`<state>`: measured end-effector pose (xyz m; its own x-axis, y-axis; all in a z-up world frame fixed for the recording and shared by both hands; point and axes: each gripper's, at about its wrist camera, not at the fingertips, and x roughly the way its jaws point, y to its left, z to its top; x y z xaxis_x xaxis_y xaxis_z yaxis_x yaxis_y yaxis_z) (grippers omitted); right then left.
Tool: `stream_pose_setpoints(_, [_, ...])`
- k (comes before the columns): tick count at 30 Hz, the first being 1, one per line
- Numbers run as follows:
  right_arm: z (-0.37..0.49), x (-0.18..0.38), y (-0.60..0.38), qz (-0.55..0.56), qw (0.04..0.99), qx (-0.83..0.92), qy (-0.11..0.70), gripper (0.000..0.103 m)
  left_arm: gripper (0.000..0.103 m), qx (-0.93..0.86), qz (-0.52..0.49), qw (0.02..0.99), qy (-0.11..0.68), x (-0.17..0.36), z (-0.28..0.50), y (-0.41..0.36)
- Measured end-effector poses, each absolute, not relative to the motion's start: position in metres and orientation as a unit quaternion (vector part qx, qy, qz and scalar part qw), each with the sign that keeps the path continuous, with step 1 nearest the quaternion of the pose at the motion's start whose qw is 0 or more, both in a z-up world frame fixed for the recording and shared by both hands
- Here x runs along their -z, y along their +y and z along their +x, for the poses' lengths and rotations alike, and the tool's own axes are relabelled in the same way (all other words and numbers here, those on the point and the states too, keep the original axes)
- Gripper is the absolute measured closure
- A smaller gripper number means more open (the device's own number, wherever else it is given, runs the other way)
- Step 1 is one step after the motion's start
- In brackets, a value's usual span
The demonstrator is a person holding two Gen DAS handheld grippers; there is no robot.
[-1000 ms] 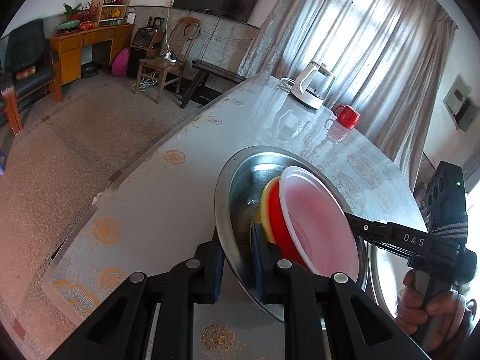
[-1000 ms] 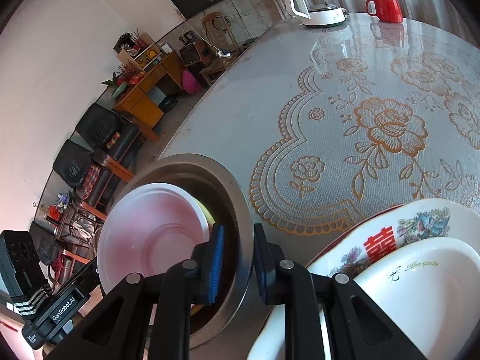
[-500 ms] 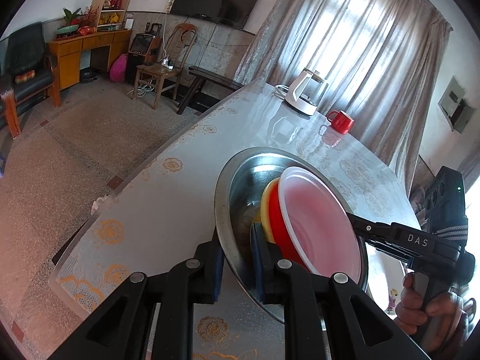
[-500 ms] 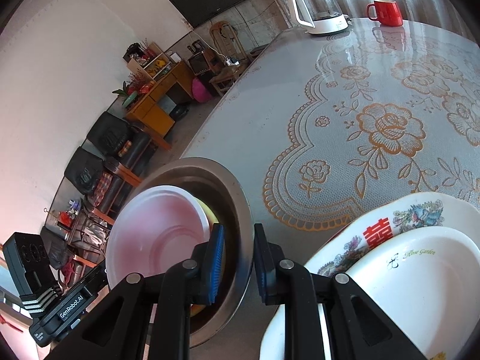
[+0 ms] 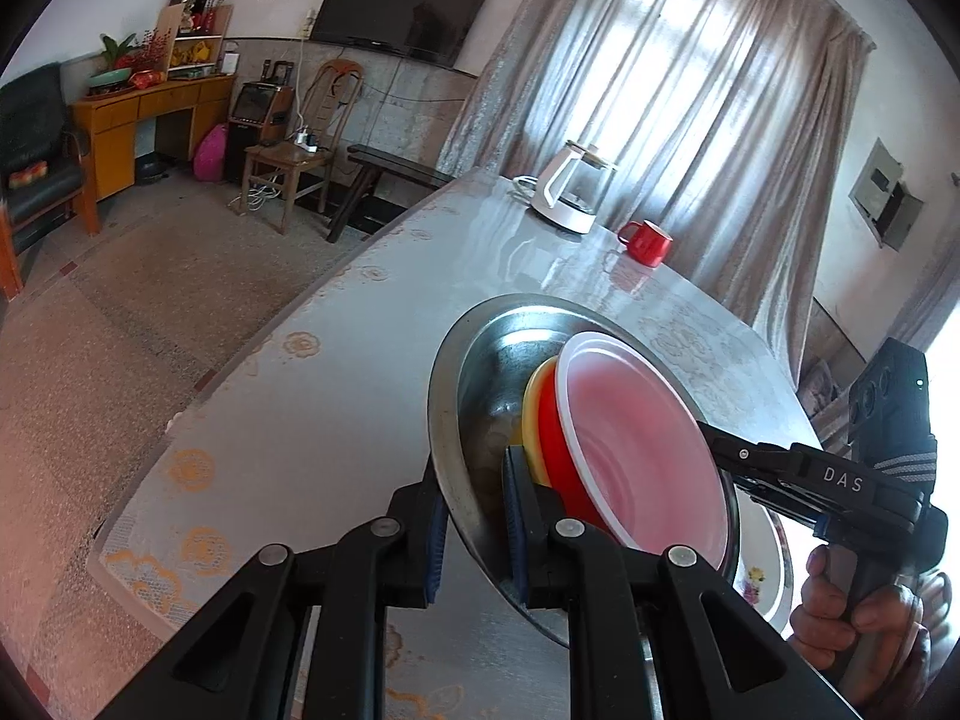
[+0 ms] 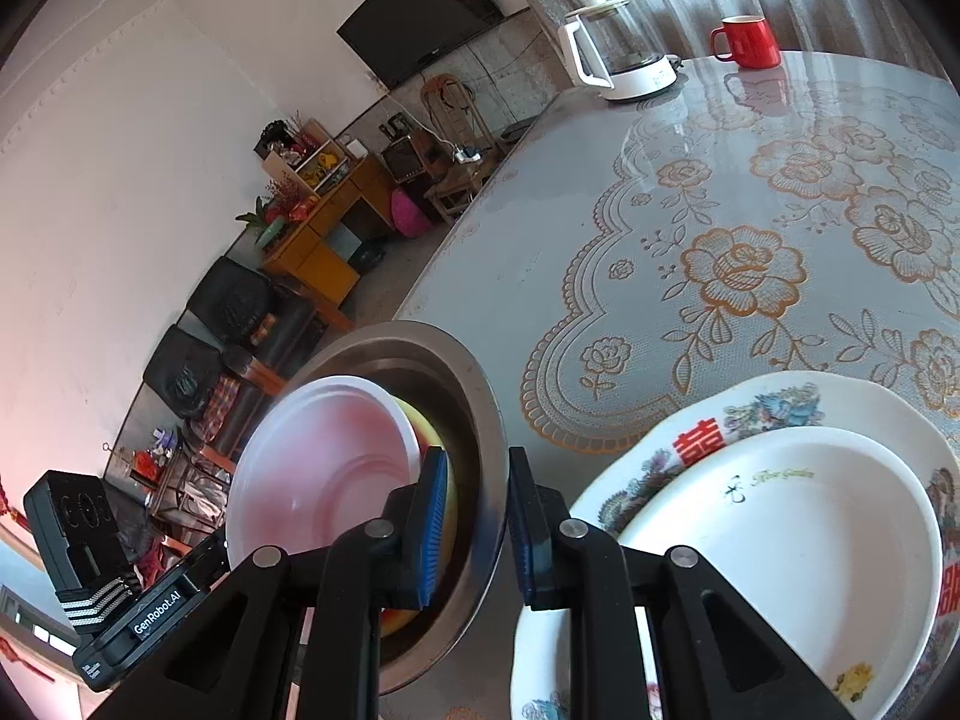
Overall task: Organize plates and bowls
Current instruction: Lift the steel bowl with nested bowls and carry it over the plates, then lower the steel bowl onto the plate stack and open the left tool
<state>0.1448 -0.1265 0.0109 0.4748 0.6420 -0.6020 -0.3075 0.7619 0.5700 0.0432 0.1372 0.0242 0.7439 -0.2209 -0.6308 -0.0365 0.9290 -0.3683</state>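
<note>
In the left wrist view, the left gripper (image 5: 474,516) sits at bottom centre, its jaws pinched narrow on the near rim of the steel basin (image 5: 480,360). Compared with a second ago, more of the floor and the table edge shows at lower left and the table (image 5: 336,396) falls away beneath the basin, so the basin has been lifted a little and carried across. To the right of the pads, the nested stack rides inside it unchanged: a yellow bowl (image 5: 531,402), a red bowl (image 5: 555,456) and the pale pink bowl (image 5: 636,444) on top. At the right edge, a hand (image 5: 852,606) holds the other tool.

In the right wrist view, the pink bowl (image 6: 318,462) fills the lower left, and the right gripper (image 6: 477,522) at bottom centre clamps the basin's opposite rim (image 6: 492,480), jaws narrow. At lower right, the floral plate (image 6: 840,402) with a white plate (image 6: 780,546) on it now sits nearer the basin.

Both grips look firm, so the loaded basin seems bound for a spot by those plates, which would gather the crockery together. The tilt could let the bowls slide.
</note>
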Motion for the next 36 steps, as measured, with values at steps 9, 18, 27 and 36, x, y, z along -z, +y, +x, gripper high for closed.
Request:
stream_pose_setpoints(9, [0.128,-0.018,-0.158,0.221,0.844,-0.273,0.406,0.083,0.087,0.078,-0.162,0.919,0.352,-0.036,0.042,0.108])
stream_pose_setpoints(18, [0.108,-0.019,-0.199,0.248,0.852,-0.249,0.388,0.083,0.086,0.116,-0.138,0.917,0.356,-0.045,0.041,0.07])
stream_pose_setpoints(27, [0.089,-0.025,-0.243,0.27,0.866,-0.213,0.362,0.083,0.086,0.161,-0.117,0.911,0.362,-0.051,0.05,0.027])
stream_pose_setpoints(36, [0.076,-0.018,-0.274,0.287,0.87,-0.174,0.36,0.083,0.086,0.189,-0.109,0.893,0.394,-0.039,0.061,-0.003])
